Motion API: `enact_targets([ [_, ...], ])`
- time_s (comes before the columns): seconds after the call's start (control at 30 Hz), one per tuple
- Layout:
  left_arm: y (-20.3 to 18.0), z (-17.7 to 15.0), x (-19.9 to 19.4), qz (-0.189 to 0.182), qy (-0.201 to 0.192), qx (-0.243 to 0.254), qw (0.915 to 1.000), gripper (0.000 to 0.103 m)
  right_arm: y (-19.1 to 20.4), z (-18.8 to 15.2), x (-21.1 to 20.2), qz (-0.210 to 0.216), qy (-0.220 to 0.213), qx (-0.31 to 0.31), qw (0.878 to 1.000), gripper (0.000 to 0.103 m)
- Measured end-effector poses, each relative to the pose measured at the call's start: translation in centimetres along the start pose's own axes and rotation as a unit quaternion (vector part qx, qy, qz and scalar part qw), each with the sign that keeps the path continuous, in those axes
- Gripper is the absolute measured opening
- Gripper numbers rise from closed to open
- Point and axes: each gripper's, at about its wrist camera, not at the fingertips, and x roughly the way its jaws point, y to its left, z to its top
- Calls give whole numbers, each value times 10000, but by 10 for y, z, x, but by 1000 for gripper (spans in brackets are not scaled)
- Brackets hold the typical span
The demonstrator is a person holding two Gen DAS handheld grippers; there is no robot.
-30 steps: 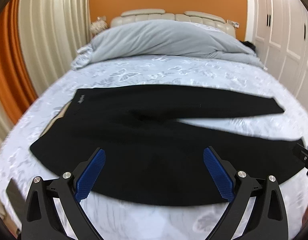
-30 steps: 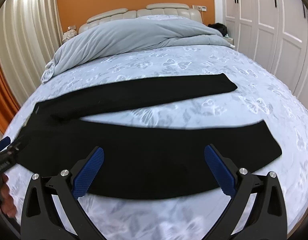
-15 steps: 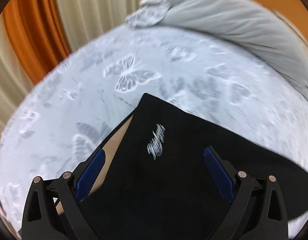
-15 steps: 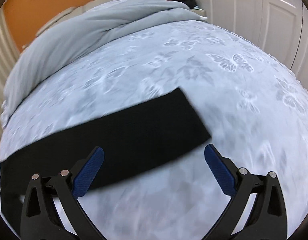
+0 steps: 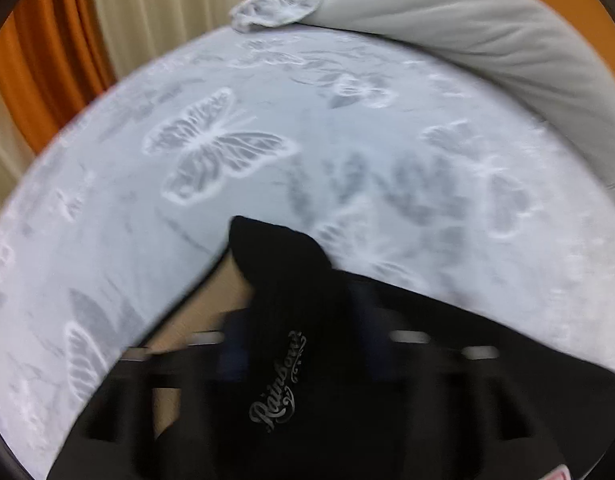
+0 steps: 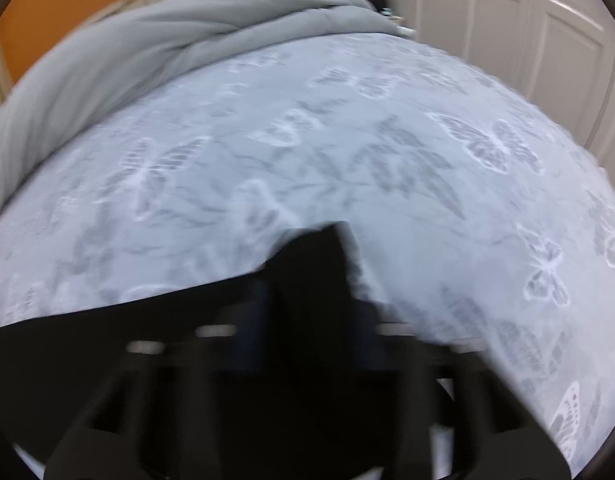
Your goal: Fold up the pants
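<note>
Black pants lie on the bed. In the left wrist view the waistband corner (image 5: 283, 280) with a silver script logo (image 5: 279, 384) bunches up between my blurred fingers; my left gripper (image 5: 297, 332) is shut on it. In the right wrist view the far leg's hem corner (image 6: 311, 276) rises between my blurred fingers; my right gripper (image 6: 307, 328) is shut on it. The rest of the pants is hidden below both views.
The bed has a pale blue butterfly-print sheet (image 5: 347, 160) (image 6: 387, 160). A grey duvet (image 5: 487, 40) (image 6: 167, 40) is piled at the headboard end. Orange and cream curtains (image 5: 67, 40) hang left; white wardrobe doors (image 6: 527, 40) stand right.
Both grippers moved forward over the far leg, the left to the waistband corner and the right to the hem. Both went from open to shut on the fabric, which now bunches upward.
</note>
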Motion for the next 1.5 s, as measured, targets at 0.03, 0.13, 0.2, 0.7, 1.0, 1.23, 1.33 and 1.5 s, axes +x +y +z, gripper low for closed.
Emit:
enact_targets([
  [0.03, 3, -1, -9, -55, 9, -66, 10000, 7, 0, -1, -11, 144, -90, 2, 9999, 13],
  [0.13, 10, -4, -47, -389, -262, -65, 9989, 6, -4, -6, -60, 455, -450, -94, 9979, 13],
  [0.2, 21, -10, -84, -810, -436, -125, 9957, 6, -10, -14, -96, 726, -627, -116, 9953, 13],
  [0.7, 139, -187, -183, -1097, 55, 195, 9938, 43, -87, -185, -220, 699, -206, -763, 9944, 33],
  [1.0, 167, -229, -211, -2230, 509, -1528, 9614, 76, -98, -213, -291, 826, -799, -194, 9932, 60],
  [1.23, 153, -244, -180, -2563, 1069, -2568, 9257, 76, -38, -221, -311, 1408, -756, -512, 9858, 75],
  [1.33, 143, -239, -165, -2984, 1177, -2776, 9056, 42, -30, -226, -307, 1328, -761, -547, 9867, 78],
  [1.5, 119, -167, -196, -3019, 368, -2121, 9287, 0, -42, -238, -284, 1268, -500, -70, 9906, 78],
])
